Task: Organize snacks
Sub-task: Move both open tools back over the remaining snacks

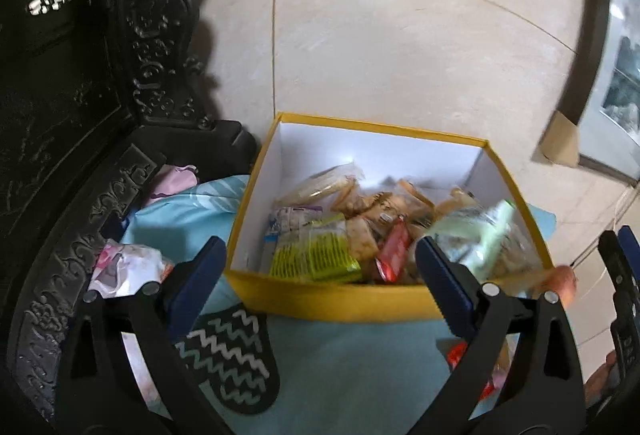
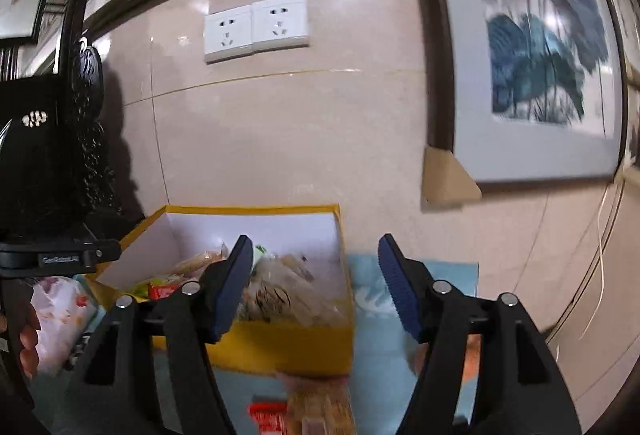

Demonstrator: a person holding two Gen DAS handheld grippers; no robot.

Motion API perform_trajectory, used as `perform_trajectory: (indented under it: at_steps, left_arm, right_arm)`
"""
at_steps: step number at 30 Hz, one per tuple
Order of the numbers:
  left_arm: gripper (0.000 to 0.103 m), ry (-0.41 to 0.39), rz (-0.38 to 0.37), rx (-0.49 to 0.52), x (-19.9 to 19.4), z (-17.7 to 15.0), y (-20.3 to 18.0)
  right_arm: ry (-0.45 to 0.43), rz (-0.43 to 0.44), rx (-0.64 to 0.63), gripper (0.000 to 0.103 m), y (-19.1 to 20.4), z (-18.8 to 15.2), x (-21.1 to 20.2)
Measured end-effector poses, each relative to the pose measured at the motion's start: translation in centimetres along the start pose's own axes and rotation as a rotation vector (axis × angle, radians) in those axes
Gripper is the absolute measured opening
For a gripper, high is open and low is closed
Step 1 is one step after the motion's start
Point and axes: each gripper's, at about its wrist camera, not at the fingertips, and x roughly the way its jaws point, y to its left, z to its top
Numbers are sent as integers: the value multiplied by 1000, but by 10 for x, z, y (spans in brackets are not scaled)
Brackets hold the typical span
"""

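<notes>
A yellow box point(image 1: 336, 299) with white inner walls stands on a light blue cloth point(image 1: 340, 375), and several snack packets lie in it. Among them are a yellow-green packet point(image 1: 316, 255), a red one point(image 1: 394, 255) and a blurred pale green one point(image 1: 488, 239) at the right side. My left gripper point(image 1: 320, 251) is open in front of the box's near wall, nothing between its blue pads. My right gripper point(image 2: 316, 247) is open too, over the box's right corner point(image 2: 344, 315), and holds nothing. A red packet point(image 2: 268, 415) and a tan packet point(image 2: 320, 403) lie loose on the cloth before the box.
Dark carved wooden furniture point(image 1: 80, 155) rises left of the box. A pink-white bag point(image 1: 124, 267) and a black zigzag-patterned mitt point(image 1: 232, 359) lie at the near left. A tiled wall with sockets point(image 2: 256, 27) and a framed painting point(image 2: 540, 55) stands behind. A person's fingers point(image 2: 28, 339) show at left.
</notes>
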Motion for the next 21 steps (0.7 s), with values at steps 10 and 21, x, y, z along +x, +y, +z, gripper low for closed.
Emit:
perform_trajectory:
  at_steps: [10,21]
  left_arm:
    - [98,120,-72,46,-9,-67,-22]
    - [98,247,-124,43,21,-118,-36]
  right_arm:
    - [436,22,-26,80,5,-69,14]
    - [620,6,96,54,-4,-116,74]
